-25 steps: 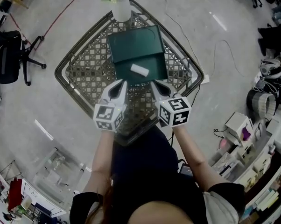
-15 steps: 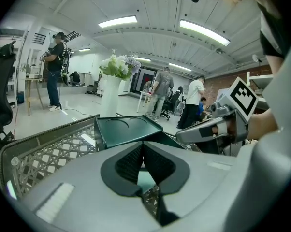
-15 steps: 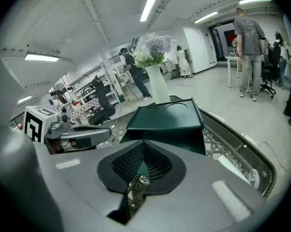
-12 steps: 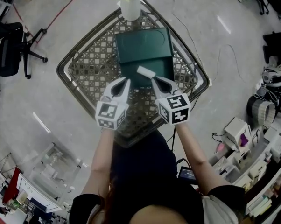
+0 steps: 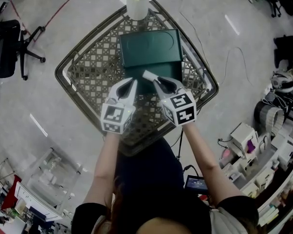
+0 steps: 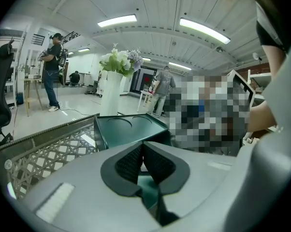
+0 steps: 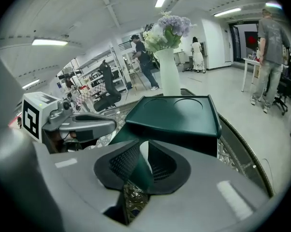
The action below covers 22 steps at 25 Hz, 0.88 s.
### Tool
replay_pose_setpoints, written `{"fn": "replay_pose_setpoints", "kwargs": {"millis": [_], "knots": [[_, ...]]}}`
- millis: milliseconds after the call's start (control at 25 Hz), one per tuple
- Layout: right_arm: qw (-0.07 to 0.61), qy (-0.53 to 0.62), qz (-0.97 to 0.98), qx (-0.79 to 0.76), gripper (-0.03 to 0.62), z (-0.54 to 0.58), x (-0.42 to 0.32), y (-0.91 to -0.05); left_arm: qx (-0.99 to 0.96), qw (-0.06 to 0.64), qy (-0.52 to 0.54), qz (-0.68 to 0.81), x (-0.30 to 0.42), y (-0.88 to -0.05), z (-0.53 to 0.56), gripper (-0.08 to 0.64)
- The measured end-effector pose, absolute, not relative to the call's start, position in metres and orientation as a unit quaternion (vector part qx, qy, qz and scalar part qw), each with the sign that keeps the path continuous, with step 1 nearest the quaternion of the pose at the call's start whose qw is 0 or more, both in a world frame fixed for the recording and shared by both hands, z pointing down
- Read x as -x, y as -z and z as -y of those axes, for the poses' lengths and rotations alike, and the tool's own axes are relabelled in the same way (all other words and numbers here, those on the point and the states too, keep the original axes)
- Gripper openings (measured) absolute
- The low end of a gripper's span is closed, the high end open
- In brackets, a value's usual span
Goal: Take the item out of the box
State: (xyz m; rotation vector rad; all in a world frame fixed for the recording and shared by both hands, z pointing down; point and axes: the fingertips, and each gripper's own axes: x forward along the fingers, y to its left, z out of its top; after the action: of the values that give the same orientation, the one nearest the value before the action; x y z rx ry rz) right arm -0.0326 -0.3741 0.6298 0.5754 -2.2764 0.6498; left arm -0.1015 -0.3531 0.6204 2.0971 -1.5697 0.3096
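Observation:
A dark green box [image 5: 149, 48] stands on the lattice table [image 5: 88, 67] with its lid raised at the far side. A small white item [image 5: 149, 75] lies in the box's open near half. My right gripper [image 5: 155, 79] points down into the box with its tips at the item. Its jaws have just been opening and stand a little apart. In the right gripper view the white item [image 7: 143, 151] shows in the narrow gap of the right gripper [image 7: 143, 149]. My left gripper [image 5: 132, 82] is shut and empty at the box's near left edge, beside the right one.
A white vase of flowers [image 5: 137, 6] stands at the table's far corner, just behind the box. The table has a raised dark rim [image 5: 64, 77]. An office chair [image 5: 8, 52] is on the floor at left. Shelves and clutter fill the right side. People stand far off.
Both grippers have moved forward and down toward the box. The right gripper's tips have come to the white item, and its jaws have parted slightly.

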Motion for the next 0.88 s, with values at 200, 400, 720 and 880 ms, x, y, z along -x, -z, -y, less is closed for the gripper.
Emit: {"fn": "replay_pose_setpoints", "kwargs": {"millis": [200,400,720,880], "knots": [[0.368,-0.245,0.876,-0.195,0.076,0.374,0.038,-0.643,-0.771,0.234,-0.117,0.581,0.106,-0.627,0.36,0.009],[0.399,-0.236,0.872,-0.159,0.138,0.369,0.043,-0.656,-0.769,0.226,-0.116,0.587,0.114,-0.627,0.365,0.008],[0.435,-0.2,0.869,-0.127,0.196,0.374,0.051,-0.673,-0.758,0.225,-0.11,0.602,0.128,-0.633,0.363,0.008],[0.462,-0.179,0.863,-0.101,0.217,0.372,0.055,-0.686,-0.757,0.227,-0.108,0.603,0.131,-0.636,0.362,0.009]]}}
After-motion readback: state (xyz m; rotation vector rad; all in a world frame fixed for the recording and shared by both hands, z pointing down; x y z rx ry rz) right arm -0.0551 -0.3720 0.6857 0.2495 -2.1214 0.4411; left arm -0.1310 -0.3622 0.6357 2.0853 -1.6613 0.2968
